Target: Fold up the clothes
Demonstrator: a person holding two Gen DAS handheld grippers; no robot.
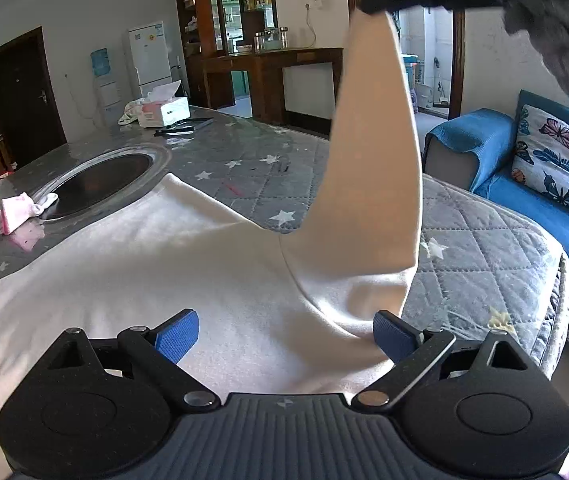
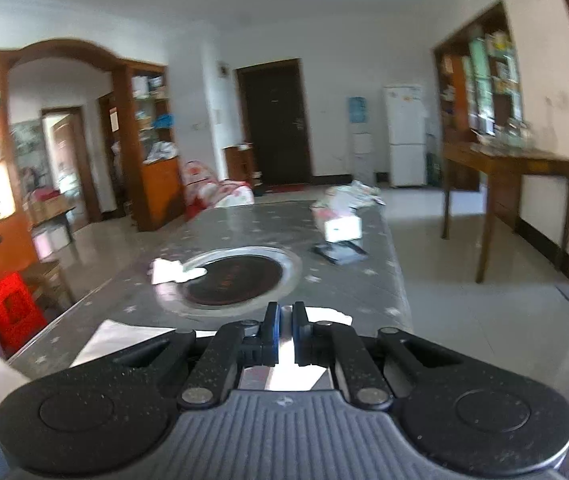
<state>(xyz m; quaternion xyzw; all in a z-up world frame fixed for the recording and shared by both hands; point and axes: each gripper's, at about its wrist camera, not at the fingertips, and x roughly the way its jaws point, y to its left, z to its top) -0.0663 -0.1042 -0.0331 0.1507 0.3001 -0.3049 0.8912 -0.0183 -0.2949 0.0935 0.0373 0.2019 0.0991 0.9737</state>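
A white long-sleeved garment (image 1: pixel 156 272) lies flat on the grey star-patterned quilted table cover (image 1: pixel 252 168). My left gripper (image 1: pixel 286 334) is open just above the garment's near edge, blue pads apart, holding nothing. One sleeve (image 1: pixel 368 152) is lifted high above the table. My right gripper (image 1: pixel 380 2) pinches the sleeve's end at the top of the left wrist view. In the right wrist view the right gripper (image 2: pixel 286 320) has its jaws nearly together on a strip of white sleeve cloth (image 2: pixel 284 360); part of the garment (image 2: pixel 116 336) shows below.
A round dark inset plate (image 1: pixel 96 184) sits in the table, with small pink clothes (image 1: pixel 20 216) beside it. A tissue box (image 1: pixel 164 110) and dark strips lie at the far end. A blue sofa (image 1: pixel 544 184) stands right of the table.
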